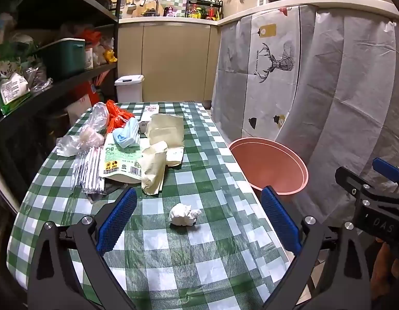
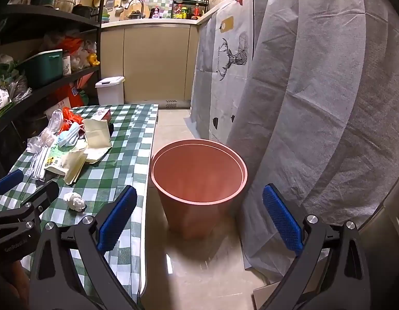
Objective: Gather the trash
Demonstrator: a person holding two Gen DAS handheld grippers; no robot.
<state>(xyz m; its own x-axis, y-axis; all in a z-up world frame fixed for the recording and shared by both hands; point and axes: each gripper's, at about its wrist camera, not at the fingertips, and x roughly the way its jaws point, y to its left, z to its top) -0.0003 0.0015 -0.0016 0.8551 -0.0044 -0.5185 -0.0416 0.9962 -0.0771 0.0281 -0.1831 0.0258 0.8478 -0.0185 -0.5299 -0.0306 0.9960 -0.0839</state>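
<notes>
My left gripper [image 1: 198,222], jaws wide and empty, should straddle the crumpled tissue [image 1: 184,215], pinching low against the worktop [image 1: 212,266].

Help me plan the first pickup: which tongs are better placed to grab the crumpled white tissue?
Left. The left tongs are open with the tissue lying between their fingers on the table. The right tongs face the pink bin on the floor, off the table's edge.
</notes>
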